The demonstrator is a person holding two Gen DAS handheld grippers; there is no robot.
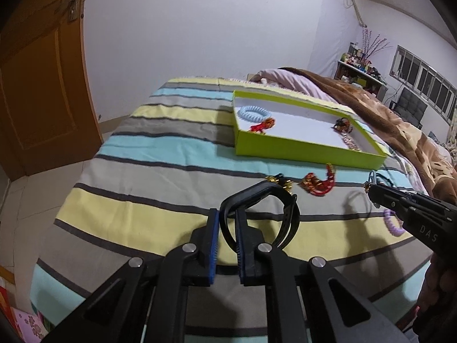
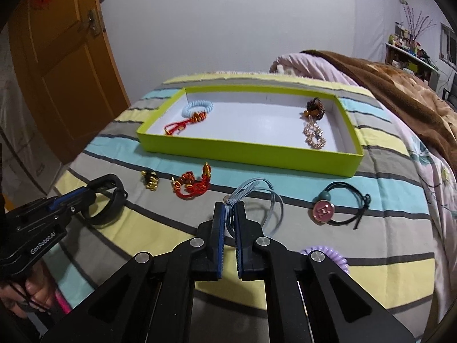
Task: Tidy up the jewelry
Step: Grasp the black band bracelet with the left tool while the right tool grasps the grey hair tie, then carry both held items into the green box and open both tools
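My left gripper (image 1: 227,214) is shut on a black wristband (image 1: 288,214), held just above the striped bedspread; it also shows in the right wrist view (image 2: 110,200). My right gripper (image 2: 230,208) is shut on a pale blue elastic hair tie (image 2: 268,200). The green tray (image 2: 245,151) lies beyond, holding a light blue coil tie (image 2: 197,108), a red cord bracelet (image 2: 182,124), a brown beaded piece (image 2: 314,108) and a pink-gold chain (image 2: 314,137). Loose on the bedspread are a red knotted bracelet (image 2: 191,187), a gold-and-black charm (image 2: 150,181), a black tie with a pink button (image 2: 324,210) and a purple coil tie (image 2: 334,254).
The striped bedspread (image 2: 385,245) covers the bed end; a brown blanket (image 2: 400,91) and pink quilt lie at the right. An orange door (image 2: 57,71) stands at left and a cluttered shelf (image 1: 360,68) at the far right. The right gripper's body (image 1: 414,214) reaches in from the right in the left wrist view.
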